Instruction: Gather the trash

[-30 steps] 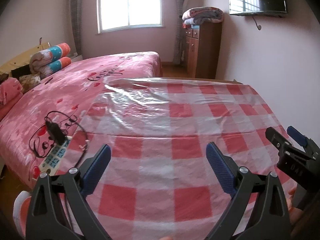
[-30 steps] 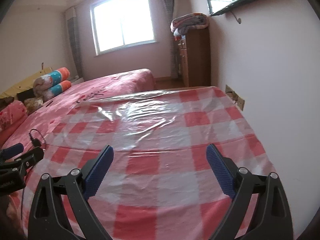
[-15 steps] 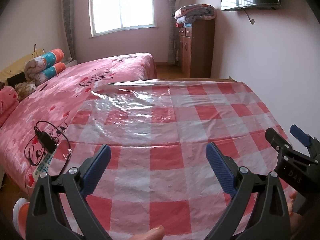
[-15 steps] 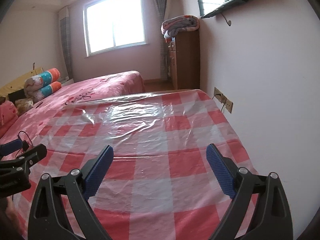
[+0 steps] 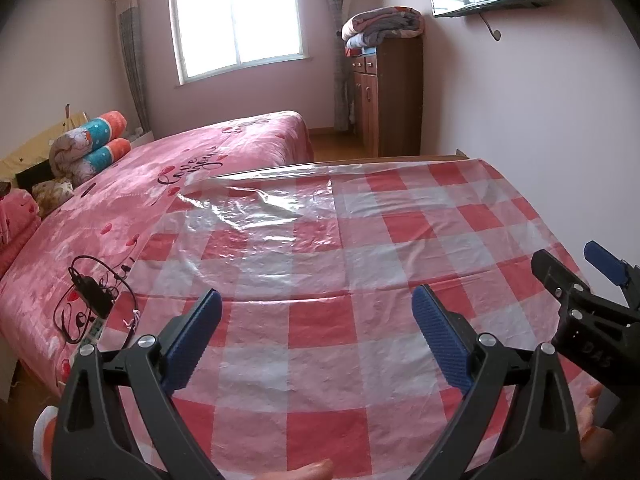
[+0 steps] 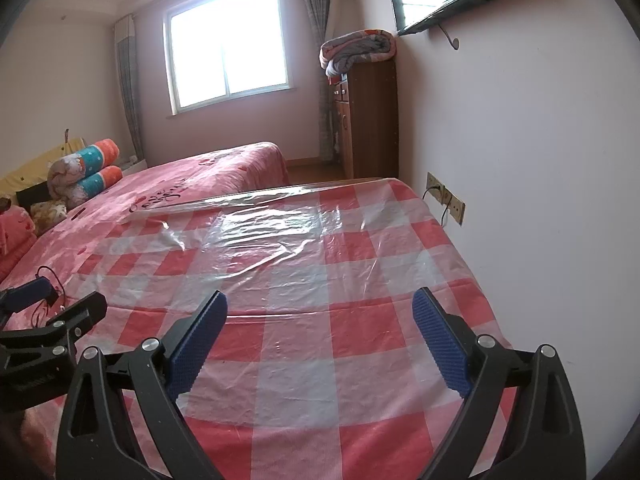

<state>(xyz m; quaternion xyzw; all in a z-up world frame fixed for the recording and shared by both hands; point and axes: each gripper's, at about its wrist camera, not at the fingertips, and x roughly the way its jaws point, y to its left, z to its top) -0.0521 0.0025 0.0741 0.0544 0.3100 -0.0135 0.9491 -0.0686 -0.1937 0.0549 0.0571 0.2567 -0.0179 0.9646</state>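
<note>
both cameras tilted up since a second ago; more wall, window in view. left hand-held gripper spread, holding nothing, above checkered surface. right hand-held gripper spread too, holding nothing. left view alone shows charger cable clearly on bed; right view alone shows wall sockets. no trash item can be picked out; surface under both hand-held grippers bare.

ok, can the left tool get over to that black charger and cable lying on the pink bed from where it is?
Probably yes. The left tool is open and empty, and the black charger and cable lie uncovered on the pink bed, off to its left past the checkered tablecloth edge, nothing between.
</note>
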